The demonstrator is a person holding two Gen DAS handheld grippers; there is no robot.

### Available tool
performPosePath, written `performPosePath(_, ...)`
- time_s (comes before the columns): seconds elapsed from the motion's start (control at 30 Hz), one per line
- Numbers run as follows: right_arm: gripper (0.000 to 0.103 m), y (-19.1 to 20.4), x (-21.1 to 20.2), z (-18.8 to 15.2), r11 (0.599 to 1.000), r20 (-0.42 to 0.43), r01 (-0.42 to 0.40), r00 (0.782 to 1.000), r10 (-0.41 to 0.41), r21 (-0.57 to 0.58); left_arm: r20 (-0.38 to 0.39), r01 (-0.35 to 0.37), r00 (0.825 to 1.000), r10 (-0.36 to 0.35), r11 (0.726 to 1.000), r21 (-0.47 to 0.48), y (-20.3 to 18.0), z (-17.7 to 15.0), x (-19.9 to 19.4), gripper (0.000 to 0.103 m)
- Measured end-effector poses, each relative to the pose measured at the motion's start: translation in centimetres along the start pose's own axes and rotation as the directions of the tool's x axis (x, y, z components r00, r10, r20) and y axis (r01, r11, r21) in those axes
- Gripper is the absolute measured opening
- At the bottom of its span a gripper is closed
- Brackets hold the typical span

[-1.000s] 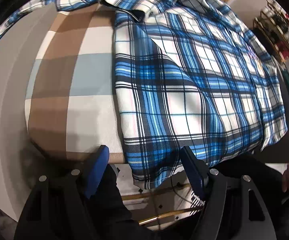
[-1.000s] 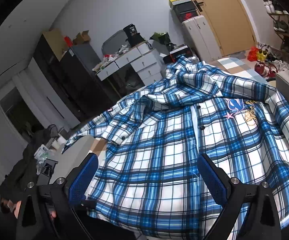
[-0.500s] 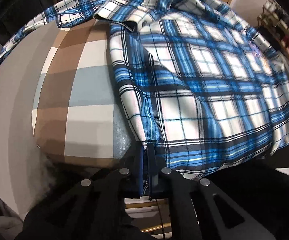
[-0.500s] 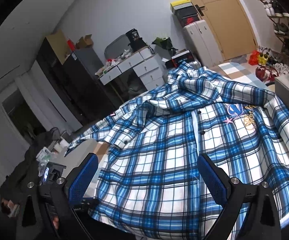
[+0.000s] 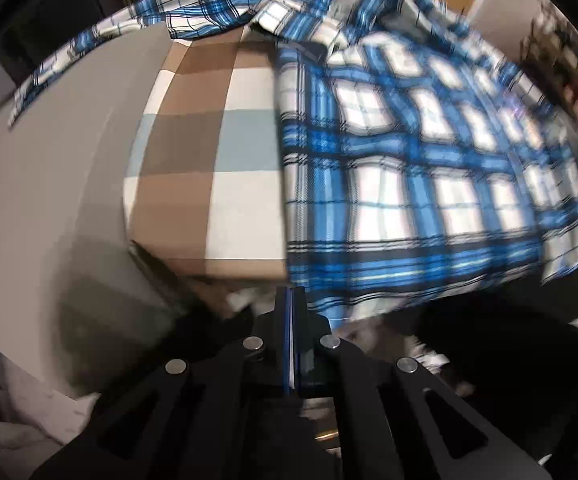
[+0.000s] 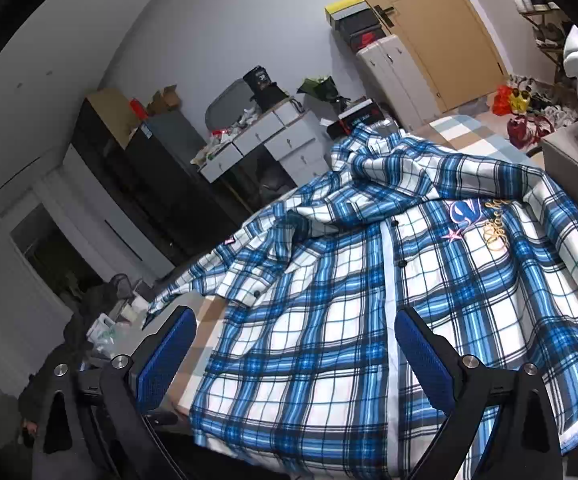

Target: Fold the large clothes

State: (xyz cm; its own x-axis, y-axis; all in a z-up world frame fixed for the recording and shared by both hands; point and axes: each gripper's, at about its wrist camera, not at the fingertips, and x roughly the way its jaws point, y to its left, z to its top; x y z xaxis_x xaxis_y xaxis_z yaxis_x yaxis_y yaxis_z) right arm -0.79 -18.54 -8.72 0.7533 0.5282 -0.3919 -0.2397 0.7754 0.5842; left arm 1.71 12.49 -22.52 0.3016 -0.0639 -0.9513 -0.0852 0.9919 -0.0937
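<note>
Plaid shirt [image 6: 389, 300], blue and white, lies spread front-up across the counter [image 5: 49, 168] ahead of both my tongs, its button placket running away from me and an embroidered emblem [image 6: 477, 220] on the chest to the far right of my right tongs. One sleeve trails off to the far left, along the back edge of the counter. Under the shirt is a checked cloth [image 5: 209, 160] in tan, pale blue and white, bare to the left of the shirt's side edge.

My left tongs [image 5: 290, 312] point steeply down at the near edge, with the jaws pressed together and the blue pads meeting. They sit right at the shirt's near left corner, where the hem hangs over the edge of the checked cloth; the picture is blurred there, and I cannot tell for certain whether cloth is pinched between the pads.

My right tongs [image 6: 293, 344] stand wide, both blue pads apart with nothing between them, held above the lower part of the shirt: the left pad is over the shirt's left edge, the right pad over the placket side.

Beyond the counter, well ahead of my right tongs, stand a white chest of drawers [image 6: 273, 140] and a wooden door [image 6: 441, 20].
</note>
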Motion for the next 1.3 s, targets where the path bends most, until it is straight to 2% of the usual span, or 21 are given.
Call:
performPosePath(0.03,0.101,0.0,0.1,0.0,1.000,-0.002,0.001,1.000,-0.001,0.000,-0.016,0.015,1.000,-0.015,1.000,-0.009,0.0,0.0,0.1,0.000)
performPosePath(0.1,0.101,0.1,0.1,-0.1,1.000,-0.004,0.004,1.000,-0.004,-0.003,-0.066,0.071,0.995,-0.072,0.997,-0.012,-0.3,-0.4,0.9,0.018)
performPosePath(0.17,0.101,0.1,0.2,-0.2,1.000,-0.008,0.005,1.000,-0.005,-0.006,-0.083,0.113,0.990,-0.116,0.993,-0.036,-0.6,-0.6,1.2,0.060)
performPosePath(0.3,0.101,0.1,0.3,-0.3,1.000,-0.014,0.011,1.000,-0.011,-0.013,-0.073,0.189,0.978,-0.197,0.976,-0.112,0.0,-0.8,2.0,0.062)
performPosePath(0.4,0.101,0.1,0.5,-0.3,1.000,-0.022,0.012,1.000,-0.012,-0.012,-0.090,0.184,0.976,-0.197,0.973,-0.138,0.3,-0.6,3.3,0.062)
performPosePath(0.5,0.101,0.2,0.6,-0.4,1.000,-0.031,0.016,0.999,-0.016,-0.018,-0.103,0.184,0.974,-0.204,0.967,-0.175,1.2,-0.5,2.9,0.062)
performPosePath(0.6,0.101,0.3,0.7,-0.4,1.000,-0.033,0.015,0.999,-0.015,-0.027,-0.060,0.128,0.988,-0.142,0.974,-0.189,1.0,-0.2,2.7,0.064)
performPosePath(0.63,0.101,0.4,0.7,-0.4,0.999,-0.033,0.016,0.999,-0.017,-0.033,-0.066,0.133,0.987,-0.149,0.970,-0.205,1.1,-0.2,2.7,0.064)
performPosePath(0.7,0.101,0.5,0.8,-0.5,0.999,-0.038,0.017,0.999,-0.019,-0.036,-0.065,0.173,0.980,-0.189,0.965,-0.195,0.9,-0.3,2.7,0.056)
performPosePath(0.73,0.101,0.5,0.8,-0.5,0.999,-0.040,0.017,0.999,-0.019,-0.037,-0.058,0.210,0.973,-0.224,0.961,-0.177,0.7,-0.4,2.8,0.031)
performPosePath(0.77,0.101,0.5,0.8,-0.6,0.999,-0.041,0.018,0.999,-0.020,-0.039,-0.058,0.228,0.969,-0.239,0.962,-0.149,0.4,-0.5,2.7,0.013)
performPosePath(0.83,0.101,0.4,0.8,-0.6,0.999,-0.038,0.017,0.999,-0.018,-0.036,-0.040,0.266,0.961,-0.273,0.954,-0.136,0.2,-0.6,2.4,0.002)
performPosePath(0.93,0.101,0.3,0.9,-0.5,0.999,-0.044,0.020,0.999,-0.021,-0.025,-0.001,0.300,0.953,-0.303,0.945,-0.134,0.3,-0.8,1.7,0.001)
performPosePath(1.03,0.101,0.1,1.0,-0.6,1.000,-0.051,0.023,0.998,-0.024,-0.020,0.004,0.285,0.958,-0.287,0.950,-0.126,0.7,-1.3,1.6,0.001)
performPosePath(1.17,0.101,0.0,1.1,-0.5,1.000,-0.063,0.024,0.998,-0.025,-0.019,-0.038,0.220,0.973,-0.228,0.964,-0.147,1.1,-1.4,2.3,0.001)
performPosePath(1.3,0.101,0.1,1.3,-0.3,0.999,-0.075,0.030,0.997,-0.033,-0.034,-0.050,0.158,0.985,-0.163,0.983,-0.094,0.7,-2.1,1.5,0.001)
